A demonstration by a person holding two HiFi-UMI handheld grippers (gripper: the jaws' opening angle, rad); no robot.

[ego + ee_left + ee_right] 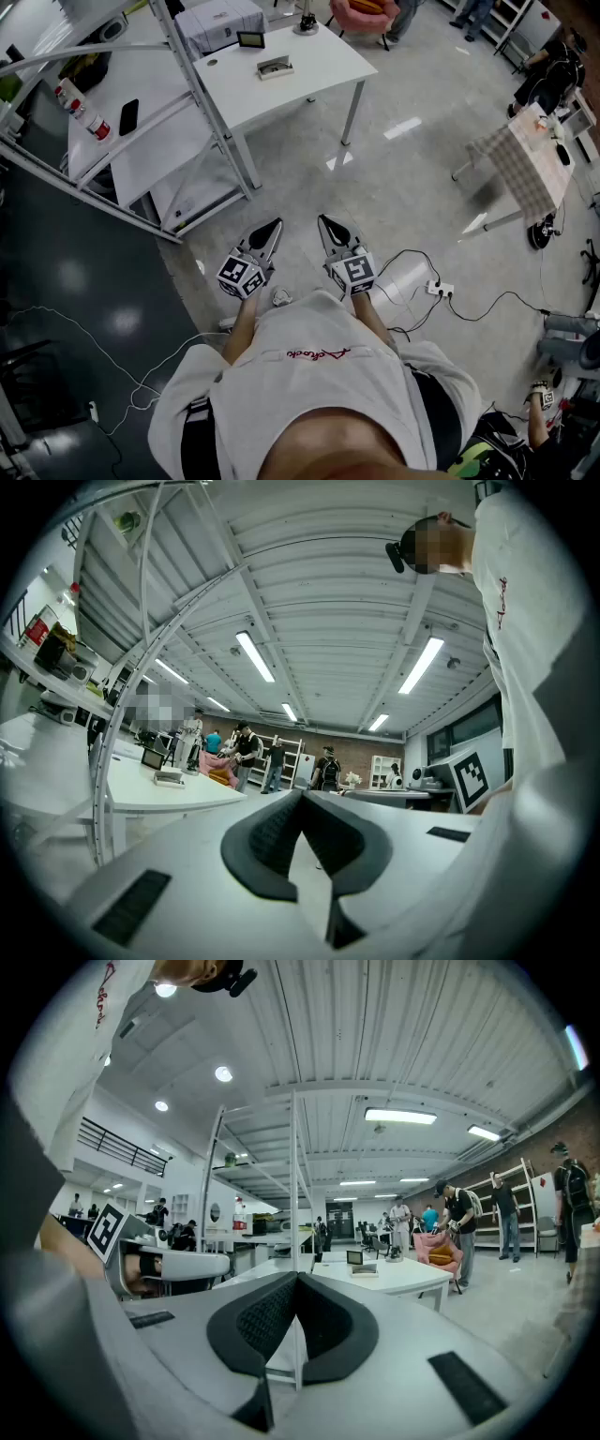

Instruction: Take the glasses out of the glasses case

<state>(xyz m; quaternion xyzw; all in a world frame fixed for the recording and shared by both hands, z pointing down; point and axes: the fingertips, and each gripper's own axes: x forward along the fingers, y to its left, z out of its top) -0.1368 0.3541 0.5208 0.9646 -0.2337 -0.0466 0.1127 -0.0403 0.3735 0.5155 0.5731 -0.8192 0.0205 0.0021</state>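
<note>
Hovering level and well apart from the white table, left tongs and right tongs are both closed on nothing.

The white table stands well ahead of your left gripper and right gripper, across a stretch of glossy grey floor. On it, the glasses case lies nearest you. A small dark-framed screen stands beyond it to the left, and a small stand sits at the far edge. On the floor, right of your right gripper, lie a white power strip and black cables.
</note>
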